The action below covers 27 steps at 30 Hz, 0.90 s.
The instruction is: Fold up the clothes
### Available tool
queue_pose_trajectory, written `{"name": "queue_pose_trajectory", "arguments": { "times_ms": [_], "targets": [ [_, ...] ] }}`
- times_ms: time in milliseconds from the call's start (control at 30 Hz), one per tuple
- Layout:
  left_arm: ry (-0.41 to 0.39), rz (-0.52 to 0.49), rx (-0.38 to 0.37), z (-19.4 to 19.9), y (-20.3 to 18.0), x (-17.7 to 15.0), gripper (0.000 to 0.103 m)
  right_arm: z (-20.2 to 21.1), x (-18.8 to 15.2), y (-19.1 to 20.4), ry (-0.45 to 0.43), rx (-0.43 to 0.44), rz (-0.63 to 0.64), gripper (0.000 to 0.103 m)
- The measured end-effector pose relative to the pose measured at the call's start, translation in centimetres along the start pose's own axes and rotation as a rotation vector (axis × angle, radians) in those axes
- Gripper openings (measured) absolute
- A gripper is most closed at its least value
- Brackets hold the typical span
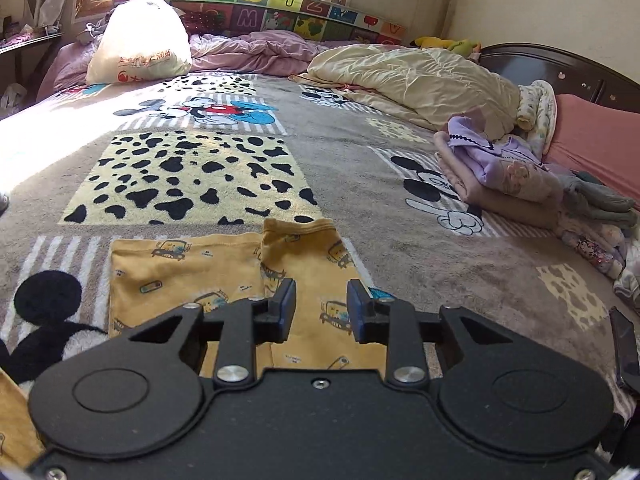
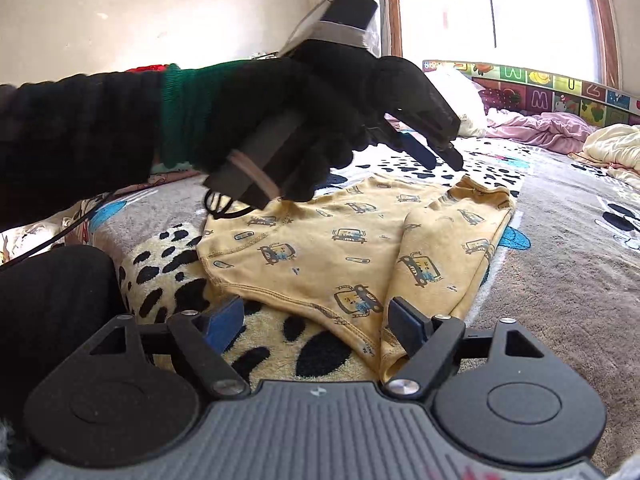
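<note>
a bedroom, sun pouring through the window onto a bed (image 1: 360,152) covered by a plush cartoon blanket with mouse figures and yellow panels of black spots.

from the left wrist view: a white stuffed bag (image 1: 140,40) sits at the far side in the light, with a rumpled pink quilt (image 1: 256,50) beside it and a cream quilt (image 1: 420,80) bunched to the right. a stack of folded clothes (image 1: 504,176), lilac on top, lies at the right edge near a dark wooden headboard (image 1: 560,68). the yellow garment (image 1: 224,264), printed with small cars, lies flat on the blanket just ahead of the left gripper (image 1: 321,306). its fingers stand apart with nothing between them, hovering over the near part of the cloth; one folded flap reaches away past the fingertips.

from the right wrist view: the same yellow garment (image 2: 360,240) is spread in the middle of the blanket, its near hem lying between the fingers of the right gripper (image 2: 316,320). those fingers are spread wide and empty, the right one just at the cloth's edge, the left one over the spotted panel. above the far side of the garment a black-gloved hand (image 2: 280,120) with a green cuff holds the left gripper (image 2: 436,152), tilted down toward the cloth, its tips near the far hem. whether they touch it i cannot tell.
</note>
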<state>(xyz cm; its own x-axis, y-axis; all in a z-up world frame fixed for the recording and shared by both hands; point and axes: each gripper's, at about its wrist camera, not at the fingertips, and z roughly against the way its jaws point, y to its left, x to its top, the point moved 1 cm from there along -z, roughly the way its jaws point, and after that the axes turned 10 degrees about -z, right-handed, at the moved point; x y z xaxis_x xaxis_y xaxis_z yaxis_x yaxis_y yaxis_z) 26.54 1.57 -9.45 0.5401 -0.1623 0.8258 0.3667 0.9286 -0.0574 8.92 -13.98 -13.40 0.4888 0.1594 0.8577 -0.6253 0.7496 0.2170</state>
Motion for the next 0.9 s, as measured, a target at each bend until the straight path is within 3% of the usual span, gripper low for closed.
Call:
{"name": "queue_pose_trajectory", "arguments": {
  "times_ms": [100, 167, 267, 400, 567, 700, 900],
  "targets": [
    [0.128, -0.097, 0.010, -1.8, -1.7, -3.3, 0.026, -0.4, -0.5, 0.2, 0.041, -0.034, 0.008, 0.079],
    [0.101, -0.171, 0.046, -1.3, -2.7, -4.0, 0.026, -0.1, -0.7, 0.7, 0.043, -0.042, 0.019, 0.079],
    [0.024, -0.159, 0.023, 0.7, -3.5, -4.0, 0.026, 0.4, -1.3, 1.1, 0.047, -0.036, 0.019, 0.079],
    [0.061, -0.260, 0.009, -0.2, -4.7, -6.1, 0.026, 0.4, -1.8, 1.6, 0.090, -0.032, 0.012, 0.079],
    [-0.058, -0.086, 0.053, 5.3, -1.3, -5.7, 0.027, 1.9, -1.8, 3.7, 0.071, -0.019, 0.080, 0.079],
    [-0.114, 0.158, 0.116, 9.8, 4.6, -8.2, 0.027, 2.0, -2.0, 6.1, 0.045, -0.020, 0.190, 0.077],
    [-0.132, 0.518, 0.285, 14.0, 14.4, -12.2, 0.027, 0.5, -1.6, 8.6, 0.058, -0.020, 0.213, 0.067]
  ]
}}
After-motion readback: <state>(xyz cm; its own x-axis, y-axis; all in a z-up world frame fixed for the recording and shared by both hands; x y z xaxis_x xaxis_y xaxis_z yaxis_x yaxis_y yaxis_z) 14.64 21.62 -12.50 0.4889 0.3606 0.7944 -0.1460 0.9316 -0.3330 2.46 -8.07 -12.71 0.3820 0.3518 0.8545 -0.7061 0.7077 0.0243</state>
